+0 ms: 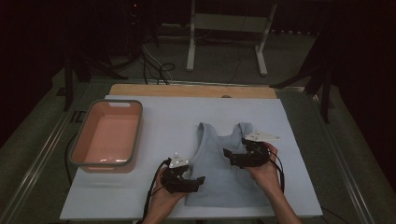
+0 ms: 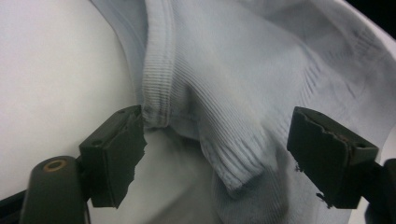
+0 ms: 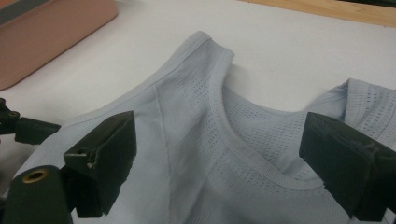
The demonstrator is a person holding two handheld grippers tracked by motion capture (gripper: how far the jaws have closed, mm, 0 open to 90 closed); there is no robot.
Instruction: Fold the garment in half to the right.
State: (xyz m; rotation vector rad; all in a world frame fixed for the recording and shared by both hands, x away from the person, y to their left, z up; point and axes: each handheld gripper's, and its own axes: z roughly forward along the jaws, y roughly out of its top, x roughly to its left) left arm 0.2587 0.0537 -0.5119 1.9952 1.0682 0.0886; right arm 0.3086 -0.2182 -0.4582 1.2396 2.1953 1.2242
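On table, centre-right: one pale blue tank top lying flat.
Left hand-held gripper: my hand low at top's left edge, jaws spread, hem fold between, not pinched.
Right hand-held gripper: jaws spread over neckline.
Pink tub: one, far left.

We saw a pale blue-grey vest with fine ribbing and bands of tiny perforations near its neckline, lying toward the counter's near edge. The counter was covered in white, with a bare tan wood strip along its far edge. Near the left edge sat a salmon-pink tub with a grey rim. Both claws, left and right, were black.
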